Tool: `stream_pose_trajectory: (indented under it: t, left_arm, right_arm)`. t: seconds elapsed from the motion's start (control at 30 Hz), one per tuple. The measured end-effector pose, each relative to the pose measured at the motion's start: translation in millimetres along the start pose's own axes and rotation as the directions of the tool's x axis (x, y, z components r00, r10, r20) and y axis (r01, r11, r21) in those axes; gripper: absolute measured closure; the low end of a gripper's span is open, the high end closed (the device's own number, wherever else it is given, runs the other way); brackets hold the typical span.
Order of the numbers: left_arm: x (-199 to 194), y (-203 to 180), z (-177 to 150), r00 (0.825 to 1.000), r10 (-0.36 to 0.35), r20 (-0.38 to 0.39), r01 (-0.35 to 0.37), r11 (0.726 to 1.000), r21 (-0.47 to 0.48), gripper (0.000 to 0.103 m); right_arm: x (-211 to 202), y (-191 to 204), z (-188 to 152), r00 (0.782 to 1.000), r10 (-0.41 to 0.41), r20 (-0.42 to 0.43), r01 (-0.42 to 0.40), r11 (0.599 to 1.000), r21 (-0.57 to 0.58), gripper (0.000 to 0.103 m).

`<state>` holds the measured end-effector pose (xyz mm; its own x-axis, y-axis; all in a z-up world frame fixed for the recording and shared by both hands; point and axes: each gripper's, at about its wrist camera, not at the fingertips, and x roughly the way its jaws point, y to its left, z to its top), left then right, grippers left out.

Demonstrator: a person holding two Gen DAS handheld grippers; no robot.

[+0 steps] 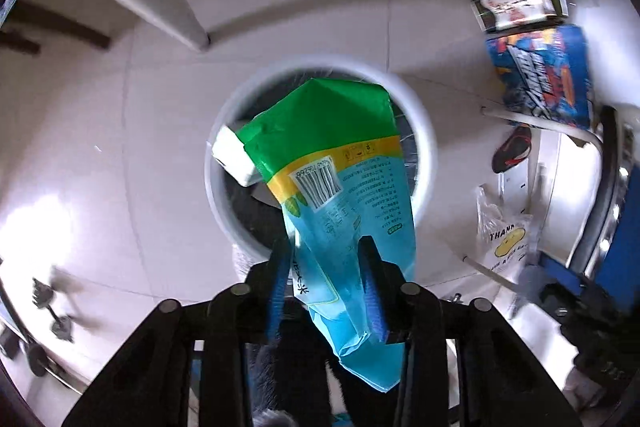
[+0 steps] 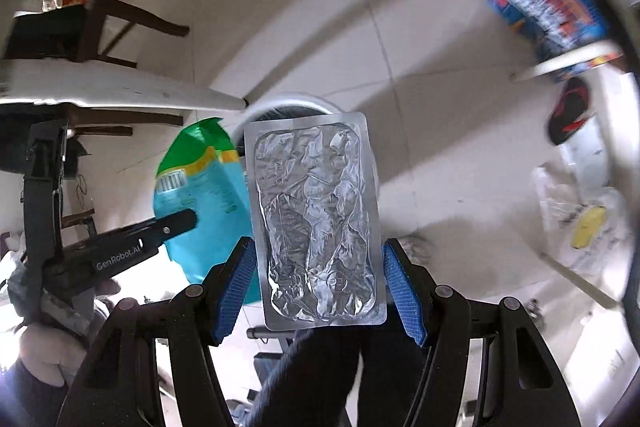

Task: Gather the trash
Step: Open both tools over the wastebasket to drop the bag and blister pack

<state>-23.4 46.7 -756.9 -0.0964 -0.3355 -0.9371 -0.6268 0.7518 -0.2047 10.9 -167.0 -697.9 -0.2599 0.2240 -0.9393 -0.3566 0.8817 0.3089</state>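
Below me the round white bin [image 1: 424, 163] stands on pale glossy floor tiles [image 1: 120, 131], open room all around. My left gripper [image 1: 325, 291], jaws parted, brackets a slack blue-green plastic bag [image 1: 340, 179] over the rim. My right gripper [image 2: 318, 283] clamps a crinkled foil blister sheet [image 2: 316, 219] by its edges.

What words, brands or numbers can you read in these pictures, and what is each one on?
"GenRobot.AI": white lettering on the black arm of the left tongs.
"THANK": clear plastic bag with a yellow smiley; the rest is blurred.
Green-and-blue snack packet: barcode and small print, too small to read.
Blue printed carton: lettering blurred.
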Motion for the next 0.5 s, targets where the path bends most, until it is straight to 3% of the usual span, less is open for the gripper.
stream_pose_trajectory:
  t: [0.07, 0.1, 0.13, 0.2, 0.27, 0.3, 0.33, 0.5]
  left_arm:
    - [9, 10, 1, 1.0, -0.009, -0.001, 0.009, 1.0, -0.02, 0.046]
    - [11, 13, 1, 1.0, 0.004, 0.015, -0.004, 1.0, -0.026, 0.027]
    - [9, 15, 1, 1.0, 0.006, 0.024, -0.005, 1.0, -0.031, 0.016]
    - [3, 22, -4, 0.999, 0.009, 0.034, -0.007, 0.998, -0.058, 0.005]
    - [-11, 33, -12, 0.998, 0.035, 0.052, -0.03, 0.997, -0.077, 0.004]
    - [-20, 36, -17, 0.997, 0.052, 0.065, -0.047, 0.995, -0.085, 0.004]
    - [-29, 39, -20, 0.993, 0.076, 0.085, -0.068, 0.994, -0.091, 0.004]
    - [-84, 48, -45, 0.966, 0.185, 0.18, -0.169, 0.981, -0.097, 0.004]
  right_arm:
    - [41, -7, 11, 0.999, 0.028, -0.039, -0.028, 1.0, -0.003, 0.037]
    - [56, -9, 16, 0.998, 0.03, -0.051, -0.03, 1.0, -0.007, 0.036]
    - [73, -9, 20, 0.997, 0.036, -0.066, -0.038, 0.999, -0.02, 0.036]
    - [95, -11, 26, 0.995, 0.047, -0.089, -0.05, 0.998, -0.032, 0.036]
    - [110, -12, 30, 0.991, 0.061, -0.121, -0.065, 0.997, -0.029, 0.027]
    - [113, -13, 32, 0.99, 0.064, -0.128, -0.067, 0.998, -0.021, 0.008]
    - [112, -12, 33, 0.99, 0.071, -0.125, -0.074, 0.997, -0.017, 0.0]
    - [76, 3, 28, 0.997, -0.017, -0.073, 0.013, 0.999, -0.052, 0.0]
